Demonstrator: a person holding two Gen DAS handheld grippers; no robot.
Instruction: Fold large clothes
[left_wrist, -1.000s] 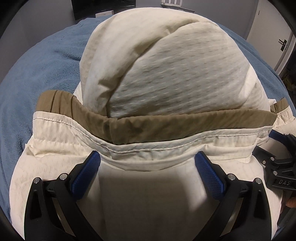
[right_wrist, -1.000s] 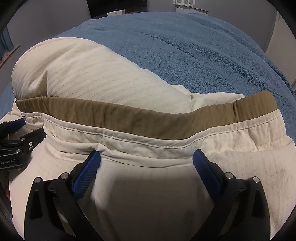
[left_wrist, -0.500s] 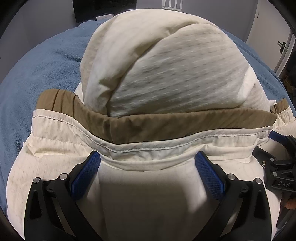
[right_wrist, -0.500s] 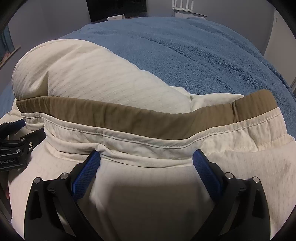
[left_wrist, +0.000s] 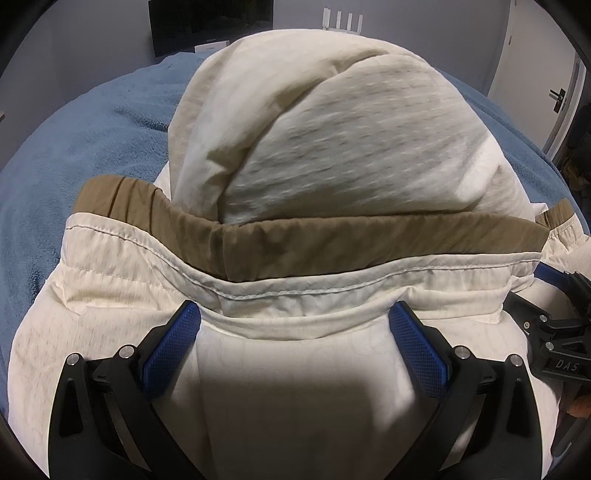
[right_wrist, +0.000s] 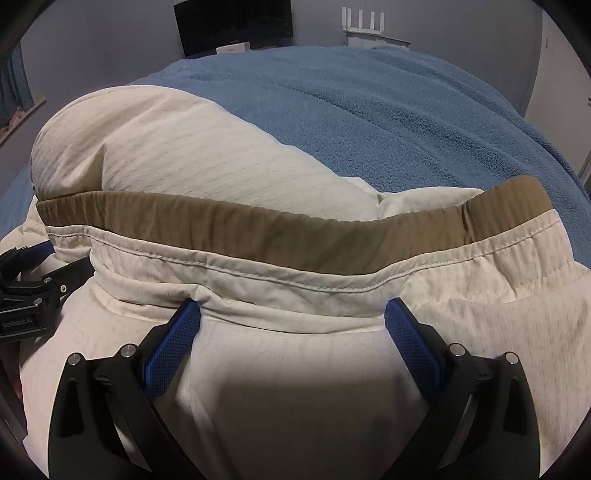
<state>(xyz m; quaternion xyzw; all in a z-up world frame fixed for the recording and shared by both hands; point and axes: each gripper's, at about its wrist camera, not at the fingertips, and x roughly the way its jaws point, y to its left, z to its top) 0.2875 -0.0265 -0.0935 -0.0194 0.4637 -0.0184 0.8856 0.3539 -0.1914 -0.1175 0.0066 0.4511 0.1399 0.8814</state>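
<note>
lying on the blue blanket (right_wrist: 388, 110), the cream garment (left_wrist: 332, 155) is bunched up with its tan band (left_wrist: 332, 240) across the top. both the left gripper (left_wrist: 295, 325) and the right gripper (right_wrist: 291, 321) have their jaws spread wide, resting on the cloth beside each other, gripping nothing.

"DAS" marks the right gripper (left_wrist: 561, 354); "GenRobot.AI" the left gripper (right_wrist: 26, 314).
</note>
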